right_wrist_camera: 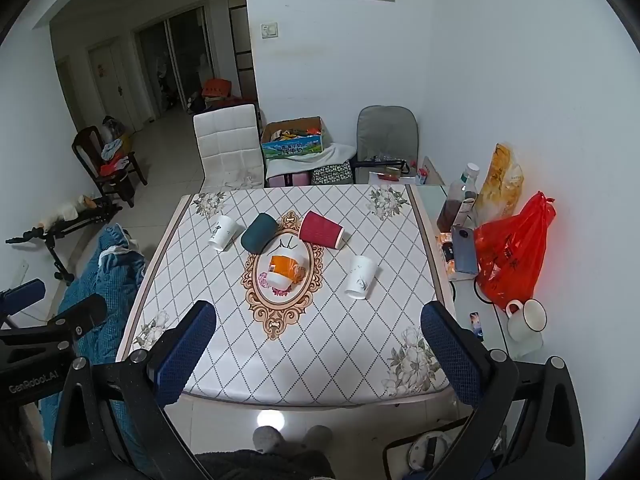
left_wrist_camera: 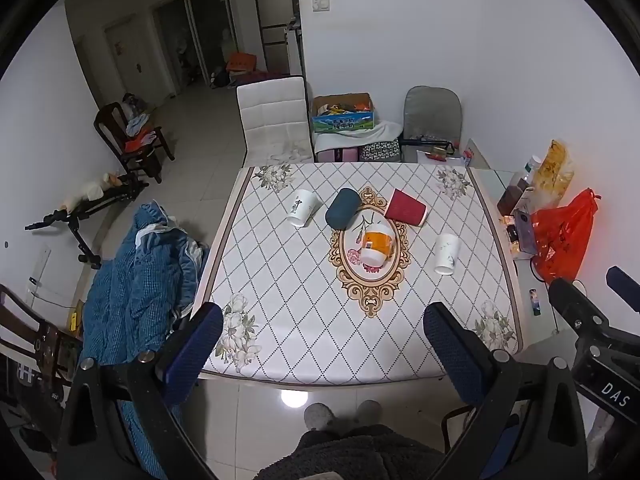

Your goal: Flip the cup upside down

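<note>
Five cups lying on their sides on the counter [left_wrist_camera: 280,320], none flipped yet.

Probably light paper, easily crushed, so best pinched gently across the mid-wall: orange-banded cup [left_wrist_camera: 377,245] in the centre oval, red cup [left_wrist_camera: 405,207] and dark green cup [left_wrist_camera: 342,208] behind it, white cups [left_wrist_camera: 303,207] [left_wrist_camera: 447,253] at either side (which goes first, unclear). Left tool [left_wrist_camera: 323,334] and right tool [right_wrist_camera: 318,331] both spread wide, empty, hanging above the near edge, well apart from every cup.

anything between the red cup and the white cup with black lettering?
Yes: the dark teal cup lies on its side between the red cup and the lettered white cup. Both wrist views show it.
</note>
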`<state>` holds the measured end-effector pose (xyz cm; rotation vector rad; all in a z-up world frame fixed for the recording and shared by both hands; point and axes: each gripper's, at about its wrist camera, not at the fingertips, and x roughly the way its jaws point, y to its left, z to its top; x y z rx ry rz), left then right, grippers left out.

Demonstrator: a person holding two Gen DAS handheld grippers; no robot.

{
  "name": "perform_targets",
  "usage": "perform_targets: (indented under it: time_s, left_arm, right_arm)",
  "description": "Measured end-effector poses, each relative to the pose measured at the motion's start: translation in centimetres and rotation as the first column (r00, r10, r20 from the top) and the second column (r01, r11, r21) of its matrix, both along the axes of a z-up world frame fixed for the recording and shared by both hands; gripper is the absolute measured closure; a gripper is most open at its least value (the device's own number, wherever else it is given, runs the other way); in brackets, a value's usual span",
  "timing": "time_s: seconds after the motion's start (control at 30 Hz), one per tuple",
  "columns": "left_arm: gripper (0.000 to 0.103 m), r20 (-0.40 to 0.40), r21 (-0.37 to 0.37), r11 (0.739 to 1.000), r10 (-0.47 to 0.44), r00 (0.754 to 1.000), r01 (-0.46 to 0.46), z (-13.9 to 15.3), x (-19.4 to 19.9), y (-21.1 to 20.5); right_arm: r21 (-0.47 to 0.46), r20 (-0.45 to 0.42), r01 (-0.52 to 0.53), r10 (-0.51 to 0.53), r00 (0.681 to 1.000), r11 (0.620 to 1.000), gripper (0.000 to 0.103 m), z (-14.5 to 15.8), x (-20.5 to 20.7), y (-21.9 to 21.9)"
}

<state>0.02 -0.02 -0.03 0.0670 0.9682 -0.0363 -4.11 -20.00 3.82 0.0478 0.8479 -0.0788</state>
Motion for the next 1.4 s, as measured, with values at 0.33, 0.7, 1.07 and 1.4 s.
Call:
perform_targets:
  time_s: [0.33,0.7,1.07,1.4]
  left_arm:
    - [0.0,0.003,0.0,1.0,-0.001,1.0,0.001,0.5,-0.3,-1.2]
    - [0.0,0.017,0.0,1.0,-0.011,1.0,0.011,1.1,-0.2,-1.3]
    - [0.0,0.026,0.0,1.0,-0.009,1.0,0.009,1.1,-0.2,-1.4]
    - [0.0,0.034,-0.004,1.0,-0.012,0.999,0.012,1.3,-0.4,-1.4]
  right_arm:
    - [0.006,-0.002,-0.003,0.003,1.0,1.0,0.0,0.2,-0.4,0.2]
    - [0.011,-0.003,-0.001,0.001,1.0,1.0,0.0,0.4,-0.6,0.1]
    - [0.013,0.003,-0.001,0.001,1.0,1.0,0.0,0.2,-0.9,0.0]
    - [0.019,0.008,0.004,-0.004,1.0,1.0,0.0,0.8,-1.5,-0.5]
